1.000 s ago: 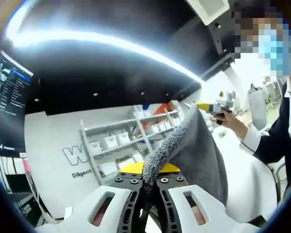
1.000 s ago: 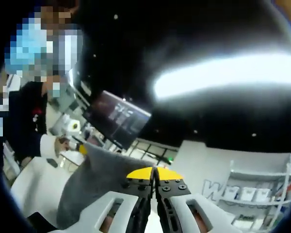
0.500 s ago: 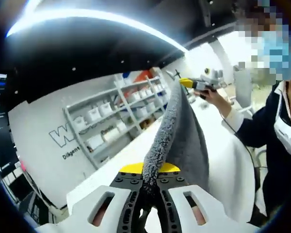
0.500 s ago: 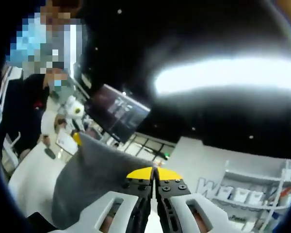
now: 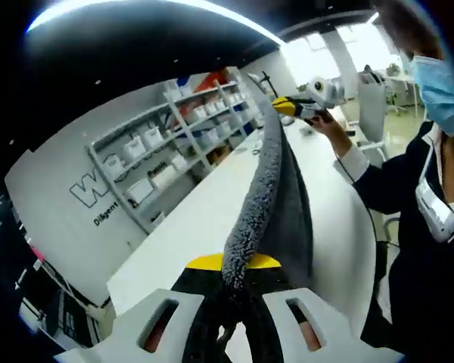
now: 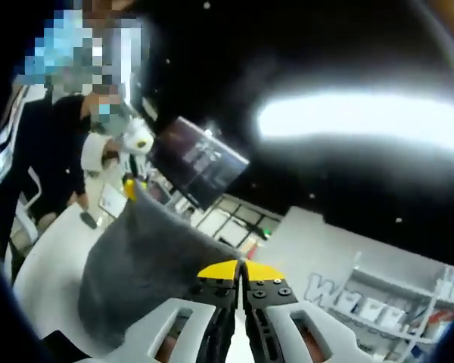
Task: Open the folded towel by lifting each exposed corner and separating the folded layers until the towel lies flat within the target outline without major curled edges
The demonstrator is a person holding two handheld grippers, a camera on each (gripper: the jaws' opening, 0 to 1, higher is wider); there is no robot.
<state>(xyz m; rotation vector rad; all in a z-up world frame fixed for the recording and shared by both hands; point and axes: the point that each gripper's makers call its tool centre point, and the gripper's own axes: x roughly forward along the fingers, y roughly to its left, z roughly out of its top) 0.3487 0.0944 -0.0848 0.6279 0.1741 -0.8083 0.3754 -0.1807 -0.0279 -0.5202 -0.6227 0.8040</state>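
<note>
White shelves (image 5: 189, 125) back the left gripper view; left gripper (image 5: 233, 274) pinches the grey towel (image 5: 276, 204), stretched over the table (image 5: 212, 227) to the right gripper (image 5: 291, 106). Right gripper view: jaws clamp the towel's other corner, monitor (image 6: 200, 162) behind

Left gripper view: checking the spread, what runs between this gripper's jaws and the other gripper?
The grey towel, stretched edge-on from the left gripper up to the right gripper; left gripper view.

Both claws, left (image 5: 234, 276) and right (image 6: 240, 278), clamped, raised apart.
</note>
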